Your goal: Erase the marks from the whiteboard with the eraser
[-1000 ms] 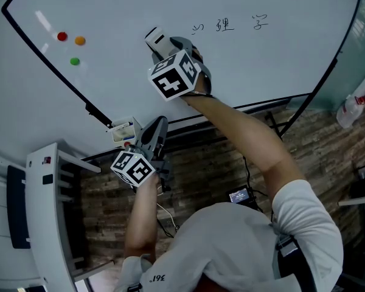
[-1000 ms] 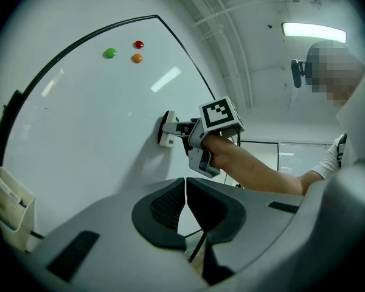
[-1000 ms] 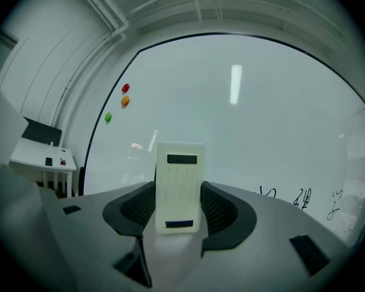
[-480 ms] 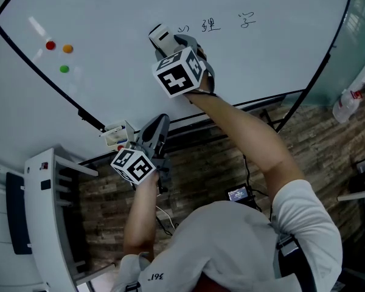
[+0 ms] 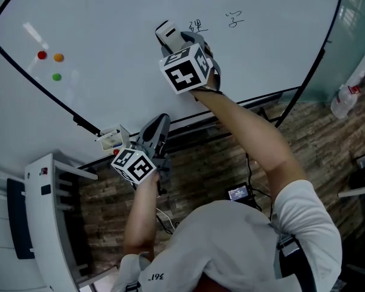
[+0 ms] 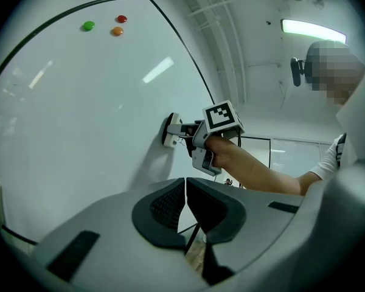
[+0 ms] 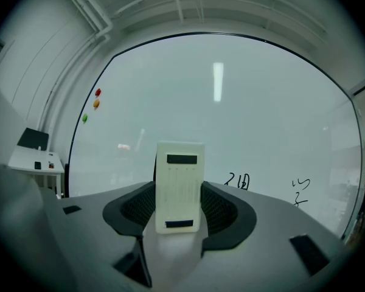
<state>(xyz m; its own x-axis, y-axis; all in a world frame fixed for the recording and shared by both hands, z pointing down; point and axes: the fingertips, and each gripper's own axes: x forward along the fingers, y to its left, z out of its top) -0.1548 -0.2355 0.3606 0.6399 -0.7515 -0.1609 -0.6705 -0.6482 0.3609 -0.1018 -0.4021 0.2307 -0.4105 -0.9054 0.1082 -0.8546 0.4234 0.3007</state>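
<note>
Eraser (image 7: 179, 187): white rectangular plastic block, flat against glossy white whiteboard (image 5: 121, 17), just left of black handwritten marks (image 5: 216, 22).
Around: round coloured magnets (image 5: 59, 57), well apart, far left.
Right gripper (image 7: 179, 215) fingers: clamped on eraser.
Left gripper (image 6: 185, 205) fingers: pressed together, empty.

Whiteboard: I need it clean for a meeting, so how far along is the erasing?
Done: the whiteboard left of the eraser shows no writing. In hand: the right gripper holds the eraser against the board. Left: two written marks right of it.
</note>
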